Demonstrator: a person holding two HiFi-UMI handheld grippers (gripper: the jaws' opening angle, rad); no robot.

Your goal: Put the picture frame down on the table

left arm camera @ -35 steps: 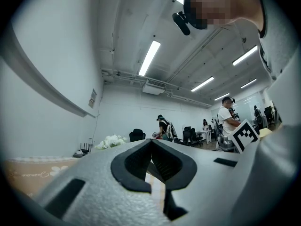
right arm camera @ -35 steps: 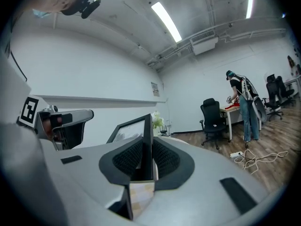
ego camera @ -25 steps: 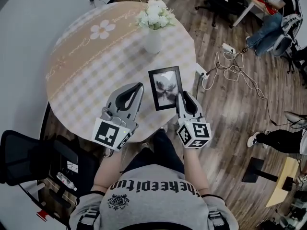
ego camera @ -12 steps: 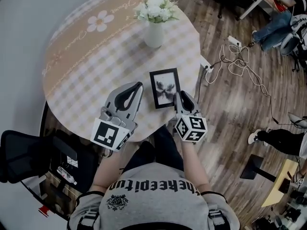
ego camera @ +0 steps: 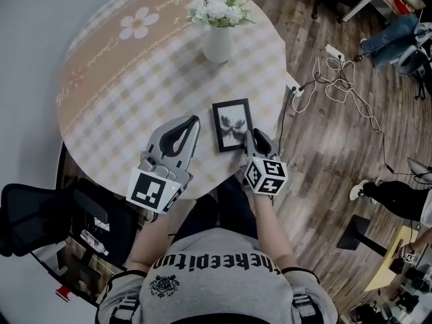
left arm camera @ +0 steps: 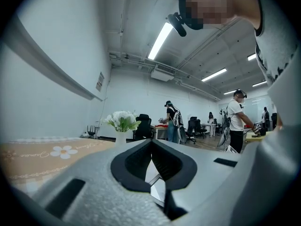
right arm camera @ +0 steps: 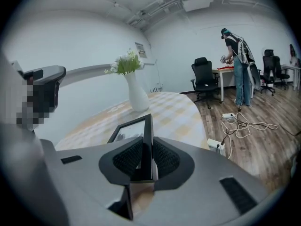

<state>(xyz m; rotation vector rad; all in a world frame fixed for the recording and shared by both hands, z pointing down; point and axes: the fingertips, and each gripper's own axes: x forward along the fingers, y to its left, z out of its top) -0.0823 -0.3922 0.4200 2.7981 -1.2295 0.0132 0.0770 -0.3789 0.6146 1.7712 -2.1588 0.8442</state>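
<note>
Holding picture frame (ego camera: pixel 233 125) face-up over table (ego camera: pixel 115 106), on near side of vase (ego camera: pixel 218 44).
Clamped at its near right edge by right gripper (ego camera: pixel 249 134); left gripper (ego camera: pixel 196 121) pinched together, empty, also nearer than vase, further left.

- This looks like an open-plan office or lab workspace, though the far end is small and distorted.
- Long ceiling strip lights (left arm camera: pixel 160 40) run overhead.
- Black swivel office chairs (right arm camera: pixel 203 76) stand beside a desk (right arm camera: pixel 228 70).
- A power strip (ego camera: pixel 335 51) and loose cables (ego camera: pixel 341 90) lie on the wood-plank floor (ego camera: pixel 324 154).
- People (left arm camera: pixel 235 117) stand at workstations.
- A round table (ego camera: pixel 121 93) with a checked cloth stands near the wall.
</note>
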